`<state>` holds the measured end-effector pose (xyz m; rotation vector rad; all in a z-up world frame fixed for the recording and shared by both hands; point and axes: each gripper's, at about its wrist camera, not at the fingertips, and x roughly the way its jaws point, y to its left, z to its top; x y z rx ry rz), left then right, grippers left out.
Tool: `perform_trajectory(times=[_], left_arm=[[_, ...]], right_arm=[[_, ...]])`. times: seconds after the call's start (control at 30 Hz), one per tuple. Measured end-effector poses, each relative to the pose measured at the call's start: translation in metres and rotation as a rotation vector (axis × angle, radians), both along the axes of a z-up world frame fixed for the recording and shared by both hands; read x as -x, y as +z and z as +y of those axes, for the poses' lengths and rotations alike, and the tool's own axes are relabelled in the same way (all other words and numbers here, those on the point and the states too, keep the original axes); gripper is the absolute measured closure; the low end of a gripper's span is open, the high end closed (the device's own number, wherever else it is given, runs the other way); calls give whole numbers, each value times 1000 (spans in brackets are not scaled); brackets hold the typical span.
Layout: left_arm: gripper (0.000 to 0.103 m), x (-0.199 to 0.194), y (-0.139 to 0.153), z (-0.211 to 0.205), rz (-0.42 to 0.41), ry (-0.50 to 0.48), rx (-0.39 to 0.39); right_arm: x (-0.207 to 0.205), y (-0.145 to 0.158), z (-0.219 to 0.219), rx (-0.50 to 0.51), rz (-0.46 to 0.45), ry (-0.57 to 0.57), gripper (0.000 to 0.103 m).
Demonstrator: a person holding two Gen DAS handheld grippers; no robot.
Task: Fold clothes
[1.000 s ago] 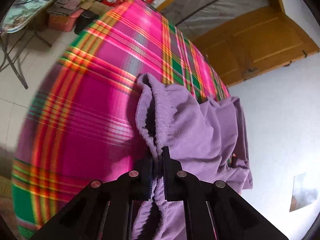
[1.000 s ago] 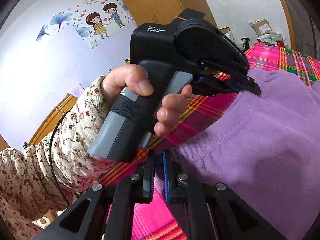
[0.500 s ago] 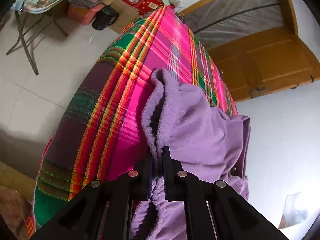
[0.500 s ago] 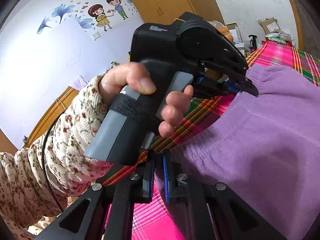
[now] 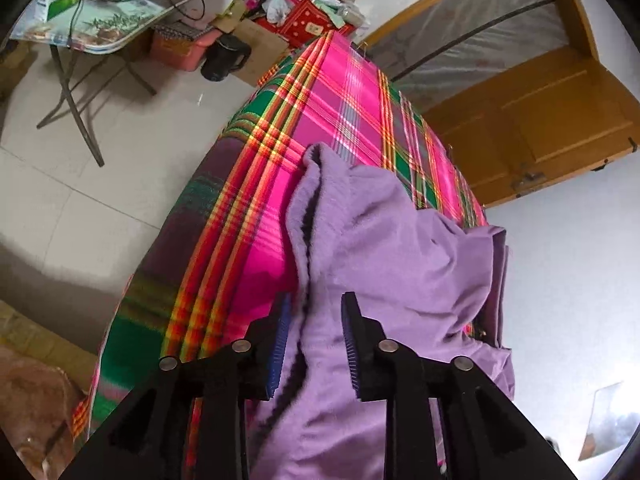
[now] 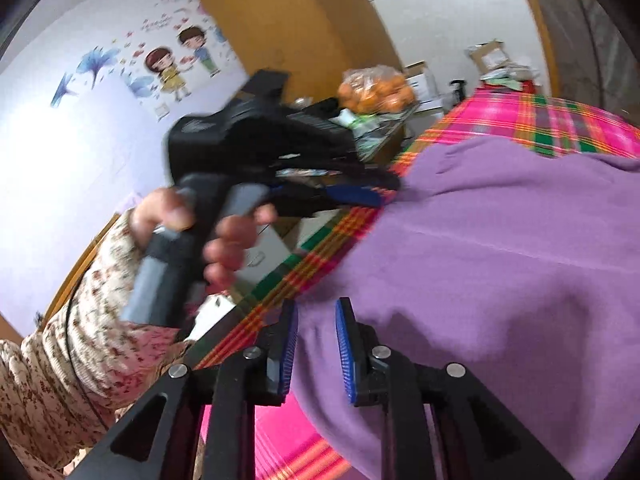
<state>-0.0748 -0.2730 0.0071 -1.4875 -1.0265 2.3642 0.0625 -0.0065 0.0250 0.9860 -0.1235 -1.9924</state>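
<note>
Lying on the plaid bedspread [image 5: 256, 208], the purple fleece garment [image 5: 384, 264] ran lengthwise away from the left gripper [image 5: 314, 344], its thick elastic waistband edge passing between that gripper's parted, released fingers. The right gripper [image 6: 316, 350] stood just as slack, jaws apart, straddling the garment's near hem beside the bedspread's border. Soft, napped and limp, the cloth bunched in loose folds; either gripper sat equally near its edge.
</note>
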Motion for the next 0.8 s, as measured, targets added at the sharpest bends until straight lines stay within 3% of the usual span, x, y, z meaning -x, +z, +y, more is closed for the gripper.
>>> perform_trajectory(times=[0.1, 0.33, 0.47, 0.63, 0.8], left_arm=[[70, -14, 10, 15, 20, -28, 43], [70, -37, 22, 54, 45, -61, 99], [70, -53, 32, 83, 112, -85, 206], [70, -70, 31, 128, 165, -202, 253], [70, -89, 13, 194, 186, -397, 334]], right_arm=[[18, 11, 0, 15, -7, -69, 83], [24, 11, 75, 34, -24, -254, 82], [26, 8, 115, 22, -30, -343, 77], [17, 6, 183, 41, -35, -484, 74], [2, 6, 249, 9, -9, -658, 71]])
